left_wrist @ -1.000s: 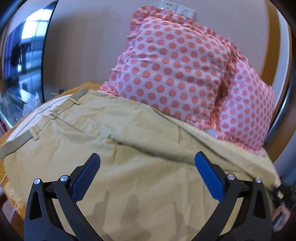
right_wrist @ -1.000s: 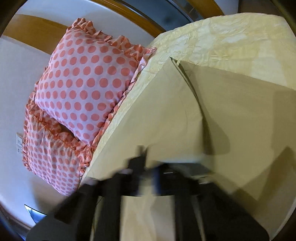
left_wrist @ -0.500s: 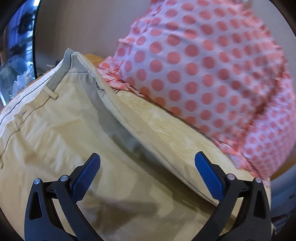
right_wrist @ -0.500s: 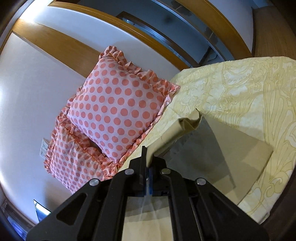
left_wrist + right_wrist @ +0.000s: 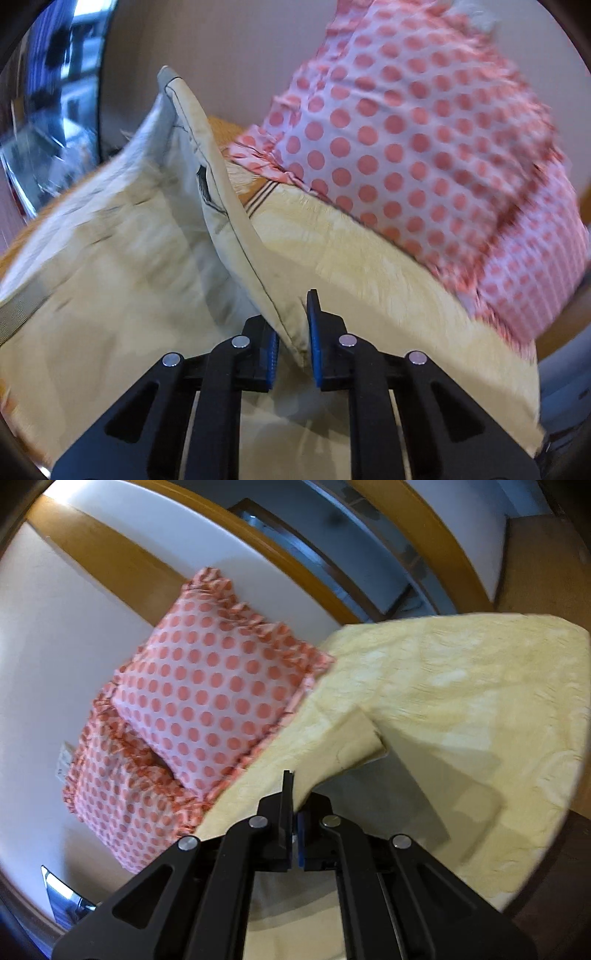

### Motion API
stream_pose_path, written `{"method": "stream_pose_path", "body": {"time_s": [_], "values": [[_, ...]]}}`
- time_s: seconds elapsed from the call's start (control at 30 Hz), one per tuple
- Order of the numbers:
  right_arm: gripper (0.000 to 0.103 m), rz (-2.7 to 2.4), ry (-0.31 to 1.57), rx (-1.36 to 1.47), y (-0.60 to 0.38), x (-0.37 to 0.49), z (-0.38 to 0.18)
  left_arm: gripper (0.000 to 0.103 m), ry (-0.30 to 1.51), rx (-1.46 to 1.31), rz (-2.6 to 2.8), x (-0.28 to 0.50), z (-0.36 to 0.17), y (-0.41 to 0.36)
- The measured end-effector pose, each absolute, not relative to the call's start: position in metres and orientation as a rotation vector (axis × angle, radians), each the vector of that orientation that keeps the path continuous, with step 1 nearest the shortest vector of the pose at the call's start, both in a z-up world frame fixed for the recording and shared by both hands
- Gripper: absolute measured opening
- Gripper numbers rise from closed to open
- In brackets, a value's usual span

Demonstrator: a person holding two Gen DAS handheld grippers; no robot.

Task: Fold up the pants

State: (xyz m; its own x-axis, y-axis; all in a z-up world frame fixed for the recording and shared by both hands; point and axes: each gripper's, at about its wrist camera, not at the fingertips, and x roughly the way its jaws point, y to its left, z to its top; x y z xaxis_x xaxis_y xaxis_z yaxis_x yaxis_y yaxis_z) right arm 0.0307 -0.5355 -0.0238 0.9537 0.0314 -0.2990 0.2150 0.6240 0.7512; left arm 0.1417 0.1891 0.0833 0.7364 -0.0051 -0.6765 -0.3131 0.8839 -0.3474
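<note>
Khaki pants (image 5: 110, 280) lie on a yellow bedspread (image 5: 369, 266). In the left wrist view my left gripper (image 5: 291, 343) is shut on a lifted edge of the pants, which rises in a ridge up to the waistband corner (image 5: 170, 85). In the right wrist view my right gripper (image 5: 293, 834) is shut on another edge of the pants (image 5: 343, 746), held above the bedspread (image 5: 480, 701). The cloth hangs from the jaws and throws a shadow on the bed.
Two pink polka-dot pillows (image 5: 424, 147) lean on the wall at the head of the bed; they also show in the right wrist view (image 5: 207, 701). A wooden headboard (image 5: 110, 565) runs behind them. The bed's edge (image 5: 546, 849) curves at the right.
My left gripper has shut on the pants edge and lifted it. My right gripper, still shut on the cloth, has risen and drawn the pants further up off the bed.
</note>
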Motion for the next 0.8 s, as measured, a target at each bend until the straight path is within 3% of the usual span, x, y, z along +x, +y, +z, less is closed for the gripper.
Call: {"method": "stream_pose_path", "body": {"time_s": [0.3,0.63,0.73,0.8], "values": [[0.001,-0.185,0.377,0.915,-0.547,0.011,-0.055,0.014,0.815,-0.446,0.209,0.021,0.028,0.176],[0.002,-0.263,0.429,0.857,-0.548,0.0,-0.06,0.015,0.76,-0.385,0.205,-0.01,0.027,0.164],[0.013,-0.278,0.433,0.853,-0.547,-0.006,-0.063,0.016,0.731,-0.354,0.192,-0.018,0.028,0.161],[0.038,-0.298,0.399,0.853,-0.55,-0.016,-0.061,0.018,0.719,-0.352,0.179,-0.026,0.031,0.161]]}}
